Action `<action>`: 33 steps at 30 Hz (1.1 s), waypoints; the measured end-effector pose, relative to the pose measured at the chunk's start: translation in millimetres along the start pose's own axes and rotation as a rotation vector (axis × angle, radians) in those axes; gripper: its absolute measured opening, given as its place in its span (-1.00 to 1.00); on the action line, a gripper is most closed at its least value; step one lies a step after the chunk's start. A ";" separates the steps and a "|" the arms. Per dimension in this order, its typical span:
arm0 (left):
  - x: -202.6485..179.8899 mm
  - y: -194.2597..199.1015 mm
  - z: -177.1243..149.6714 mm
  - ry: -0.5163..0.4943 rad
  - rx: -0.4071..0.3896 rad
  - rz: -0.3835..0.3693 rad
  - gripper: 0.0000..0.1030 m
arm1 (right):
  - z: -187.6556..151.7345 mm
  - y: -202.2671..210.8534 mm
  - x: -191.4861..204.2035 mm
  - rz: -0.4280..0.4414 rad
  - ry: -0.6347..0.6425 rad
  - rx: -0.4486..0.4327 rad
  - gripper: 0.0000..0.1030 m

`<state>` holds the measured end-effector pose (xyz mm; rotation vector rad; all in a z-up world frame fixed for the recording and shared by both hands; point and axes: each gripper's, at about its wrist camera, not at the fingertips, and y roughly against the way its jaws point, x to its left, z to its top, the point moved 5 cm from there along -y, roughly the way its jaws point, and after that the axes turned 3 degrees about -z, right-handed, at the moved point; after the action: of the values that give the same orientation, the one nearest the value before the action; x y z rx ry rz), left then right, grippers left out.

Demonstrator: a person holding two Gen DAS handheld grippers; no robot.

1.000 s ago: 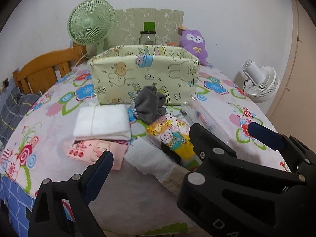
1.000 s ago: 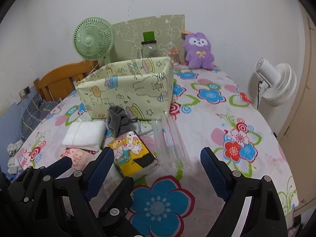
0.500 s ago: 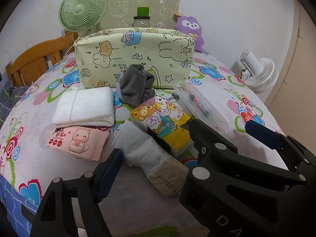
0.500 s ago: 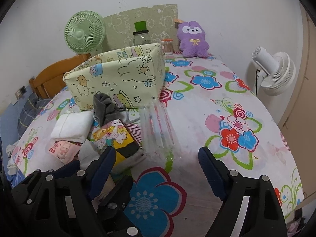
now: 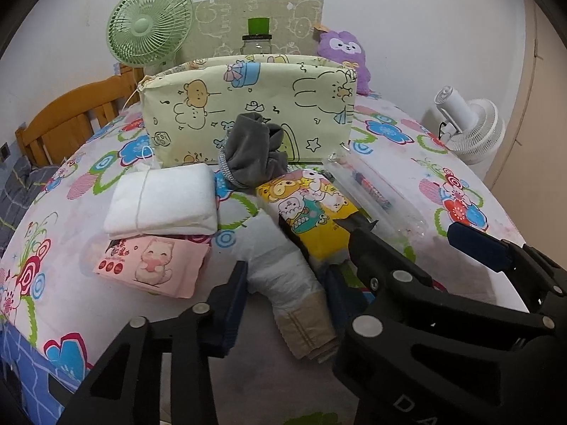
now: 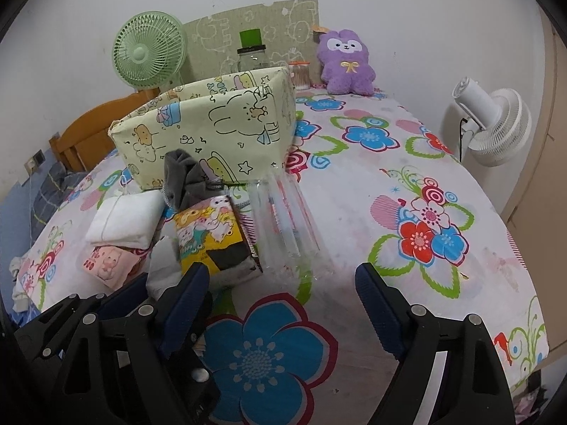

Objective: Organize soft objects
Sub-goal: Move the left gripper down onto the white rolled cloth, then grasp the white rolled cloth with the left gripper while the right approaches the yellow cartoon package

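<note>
Left gripper (image 5: pixel 283 294), jaws just closed across the rolled white diaper (image 5: pixel 287 276), long axis pointing ahead toward the cartoon fabric bin (image 5: pixel 248 113); right gripper (image 6: pixel 280 304) wide apart, empty, beside.

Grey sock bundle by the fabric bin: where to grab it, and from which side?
Probably the bunched upper folds of the grey sock bundle, from above and in front: it humps up loosely, and the fabric bin stands close behind it.

Sock (image 5: pixel 253 157) before fabric bin (image 5: pixel 248 106)
</note>
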<state>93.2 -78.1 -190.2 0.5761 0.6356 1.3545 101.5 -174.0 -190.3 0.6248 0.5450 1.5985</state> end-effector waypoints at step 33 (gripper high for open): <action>44.2 4.2 14.9 0.021 -0.018 0.045 -0.40 | 22.1 -15.2 49.1 0.070 0.062 -0.005 0.46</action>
<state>105.3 -33.9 -180.5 0.5653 0.6299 1.4085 123.6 -123.7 -180.0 0.5982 0.5705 1.6891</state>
